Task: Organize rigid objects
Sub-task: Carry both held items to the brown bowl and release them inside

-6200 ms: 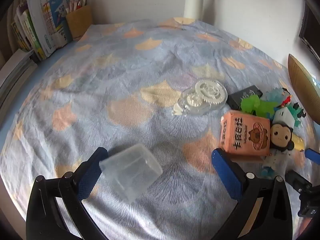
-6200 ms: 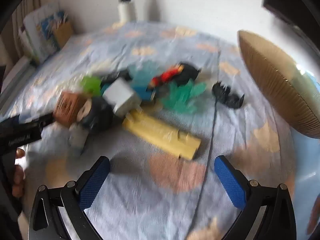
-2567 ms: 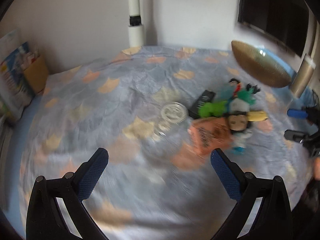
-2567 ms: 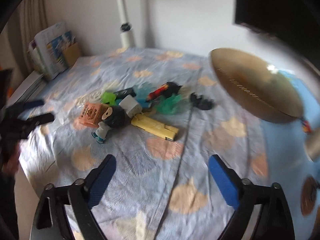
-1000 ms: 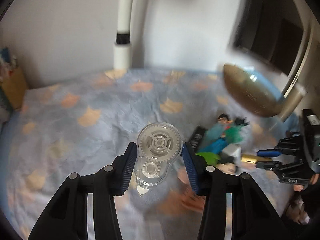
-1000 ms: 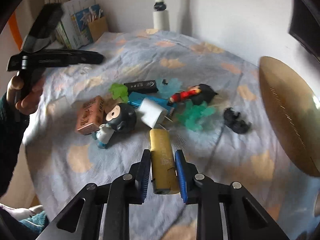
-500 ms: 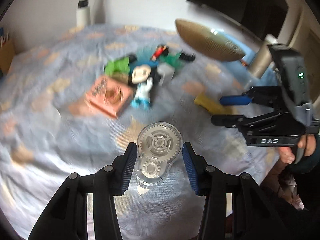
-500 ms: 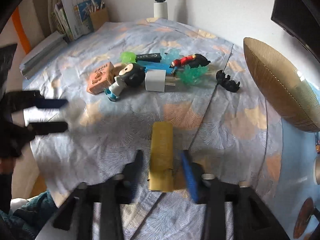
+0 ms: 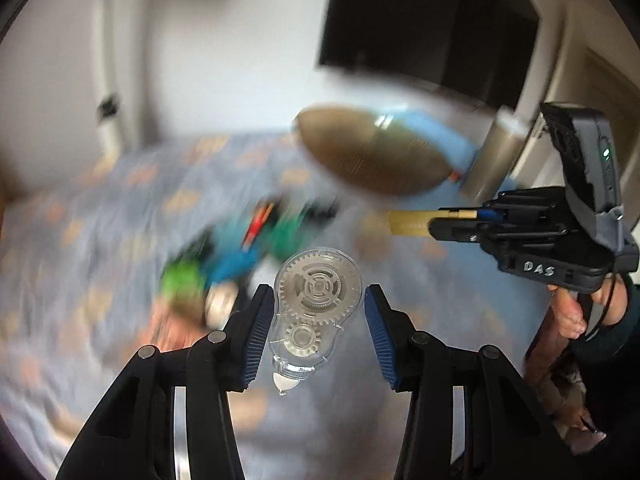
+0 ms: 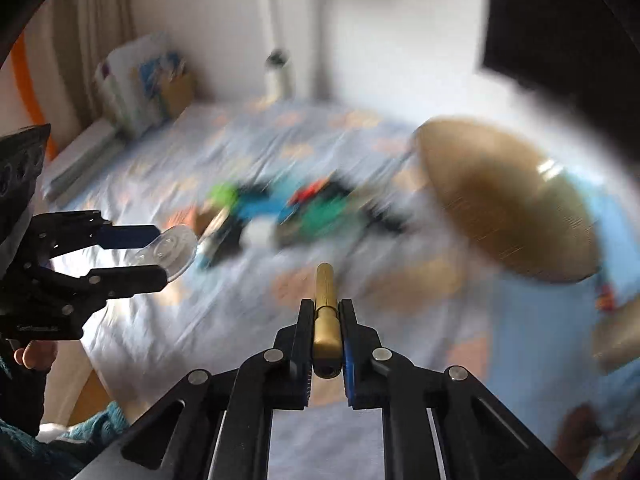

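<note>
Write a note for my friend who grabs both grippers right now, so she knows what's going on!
Left gripper: jaws shut on the clear correction tape dispenser, held in the air.
Right gripper: jaws have just closed on the gold bar, also lifted.
Toy pile: sits mid-cloth, blurred, not yet sorted.
Gold bowl: beside the pile, near the cloth's edge; I cannot see inside it.
Done: two items picked up.
Left: set both down, possibly in the bowl, then clear the pile.

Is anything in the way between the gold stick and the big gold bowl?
Nothing visible. The right gripper holds the gold stick up in the air, and only bare cloth lies between it and the bowl.
</note>
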`<state>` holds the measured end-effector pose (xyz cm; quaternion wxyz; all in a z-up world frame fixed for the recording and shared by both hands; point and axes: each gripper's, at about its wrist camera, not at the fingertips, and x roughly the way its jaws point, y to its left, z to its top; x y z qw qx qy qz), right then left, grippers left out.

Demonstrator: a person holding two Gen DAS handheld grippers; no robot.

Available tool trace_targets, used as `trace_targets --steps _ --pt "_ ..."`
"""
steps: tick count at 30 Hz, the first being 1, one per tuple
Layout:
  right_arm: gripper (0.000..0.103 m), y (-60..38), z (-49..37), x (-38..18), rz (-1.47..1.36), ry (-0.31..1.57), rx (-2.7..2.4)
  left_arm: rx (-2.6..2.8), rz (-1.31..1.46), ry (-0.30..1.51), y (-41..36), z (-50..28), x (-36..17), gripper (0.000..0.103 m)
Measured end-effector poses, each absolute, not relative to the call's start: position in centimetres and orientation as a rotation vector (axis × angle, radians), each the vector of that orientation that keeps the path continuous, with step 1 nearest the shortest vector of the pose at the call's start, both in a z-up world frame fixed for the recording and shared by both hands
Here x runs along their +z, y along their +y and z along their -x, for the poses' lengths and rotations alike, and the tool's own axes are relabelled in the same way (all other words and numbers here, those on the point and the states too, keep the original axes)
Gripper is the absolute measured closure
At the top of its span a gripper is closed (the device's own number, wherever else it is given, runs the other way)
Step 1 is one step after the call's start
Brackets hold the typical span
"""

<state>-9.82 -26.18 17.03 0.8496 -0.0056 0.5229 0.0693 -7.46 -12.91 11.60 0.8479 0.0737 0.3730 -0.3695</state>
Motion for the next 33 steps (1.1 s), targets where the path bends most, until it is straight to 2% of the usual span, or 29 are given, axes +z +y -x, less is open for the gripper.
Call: trace_targets --steps 3,6,9,16,17,18,19,20,26,33 --pt "0.092 -29.5 8.7 19.7 0.029 1.053 0.050 -0.823 -0.170 0.720 -17.5 4.7 14.4 0.059" --pt "0.092 -32.6 6.9 20.9 0.018 1.010 -0.052 -0.836 -0.165 0.733 -22.1 1.1 15.0 0.059" --pt "0.092 -35.6 4.6 19.0 -0.015 1.050 -0.147 -0.820 -0.204 0.807 -26.5 -1.8 13.0 0.059" --pt "0.092 -38.7 3.4 14.4 -0.102 1.163 -0.168 -0.827 -0.213 0.878 -30.3 -4.0 9.4 0.058" --pt "0.092 -38.9 3.3 14.2 -0.111 1.167 -0.162 -0.826 -0.224 0.878 -30.5 -4.2 9.3 0.053" --pt "0.088 -39.2 3.3 14.2 -0.115 1.169 -0.164 -0.813 -0.241 0.879 -30.8 -4.2 9.3 0.038" --pt "0.086 -39.3 3.3 14.2 -0.115 1.170 -0.170 -0.783 -0.252 0.877 -30.6 -4.3 9.5 0.032" --pt "0.080 -39.6 3.4 14.6 -0.116 1.165 -0.196 -0.772 -0.238 0.865 -29.8 -4.1 10.0 0.033" --pt "0.079 -39.4 5.7 19.4 -0.144 1.045 -0.209 -0.740 -0.084 0.757 -20.6 -1.4 14.8 0.032" --pt "0.078 -30.3 6.7 23.5 -0.051 0.977 -0.017 -0.653 0.032 0.614 -8.2 4.5 19.7 0.032"
